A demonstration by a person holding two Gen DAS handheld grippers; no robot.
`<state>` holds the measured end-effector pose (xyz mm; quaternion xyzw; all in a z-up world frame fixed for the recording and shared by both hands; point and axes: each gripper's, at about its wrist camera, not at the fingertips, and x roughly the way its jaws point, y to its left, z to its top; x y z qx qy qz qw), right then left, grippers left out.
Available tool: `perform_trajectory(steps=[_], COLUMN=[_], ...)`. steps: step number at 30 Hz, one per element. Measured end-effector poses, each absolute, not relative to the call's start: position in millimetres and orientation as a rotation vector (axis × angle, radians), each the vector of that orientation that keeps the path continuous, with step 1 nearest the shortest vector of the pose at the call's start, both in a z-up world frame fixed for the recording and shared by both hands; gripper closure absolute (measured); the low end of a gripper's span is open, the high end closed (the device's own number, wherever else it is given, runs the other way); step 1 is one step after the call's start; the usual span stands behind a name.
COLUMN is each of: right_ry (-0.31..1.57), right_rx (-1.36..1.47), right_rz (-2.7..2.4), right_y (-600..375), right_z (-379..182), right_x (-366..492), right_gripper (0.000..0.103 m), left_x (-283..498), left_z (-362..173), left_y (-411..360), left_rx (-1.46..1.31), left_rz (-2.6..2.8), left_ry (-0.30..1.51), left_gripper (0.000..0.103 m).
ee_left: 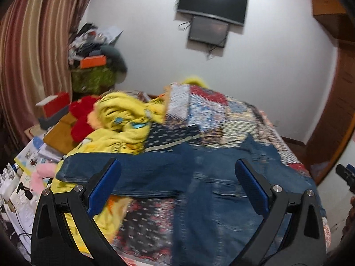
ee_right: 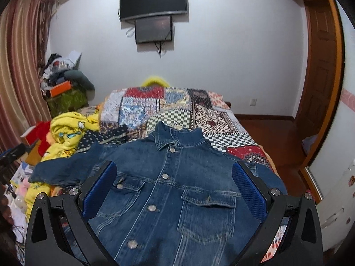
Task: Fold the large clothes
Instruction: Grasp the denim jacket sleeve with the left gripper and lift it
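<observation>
A blue denim jacket [ee_right: 173, 188] lies front up on the patchwork bed cover [ee_right: 199, 115], buttoned, collar away from me. Its left sleeve [ee_right: 64, 170] stretches out to the left. In the left wrist view the jacket [ee_left: 221, 190] and that sleeve [ee_left: 133, 177] look blurred. My right gripper [ee_right: 174, 177] is open and empty, hovering over the jacket's chest. My left gripper [ee_left: 177, 177] is open and empty above the sleeve and the jacket's left side. The right gripper's tip shows at the left view's right edge [ee_left: 346, 175].
A yellow printed blanket [ee_right: 68, 133] and red plush [ee_left: 82, 119] are heaped at the bed's left. Boxes and papers [ee_left: 33, 150] crowd the floor on the left, by a striped curtain [ee_left: 28, 51]. A TV [ee_right: 153, 0] hangs on the far wall. A wooden door [ee_right: 319, 71] stands at right.
</observation>
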<state>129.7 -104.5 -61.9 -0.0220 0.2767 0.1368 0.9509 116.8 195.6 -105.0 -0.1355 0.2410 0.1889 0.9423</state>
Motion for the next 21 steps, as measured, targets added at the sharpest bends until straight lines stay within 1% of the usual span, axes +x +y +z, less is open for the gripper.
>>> perform_trajectory(steps=[6,12,14,15,16,19,20,21], right_ry=[0.61,0.735,0.78,0.803,0.822,0.863,0.87,0.88], right_rx=[-0.082,-0.113,-0.098,-0.089,-0.082,-0.072,-0.07,-0.067], right_rz=[0.253,0.246,0.26,0.266,0.268,0.271,0.271,0.269], right_y=[-97,-88,-87,-88,-88,-88,-87,-88], right_z=[-77,-108,-119,-125,-131,-140,-142,-144], right_x=[174,204,212,214,215,221,225,227], right_gripper=[0.0,0.0,0.0,0.0,0.0,0.0,0.0,0.0], left_x=[130,131,129,129,131,137,140,143], left_z=[-152,-227,-250,-264,-273,-285,-288,-291], left_y=[284,358,374,383,388,397,401,406], left_rx=[-0.334,-0.59,-0.694,-0.749,-0.778,-0.827,-0.84,-0.854], left_rz=[0.446,0.43,0.413,0.397,0.384,0.384,0.383,0.379], left_ry=[0.61,0.771,0.804,0.819,0.828,0.833,0.83,0.827], left_gripper=[0.0,0.0,0.004,0.011,0.016,0.018,0.02,0.024])
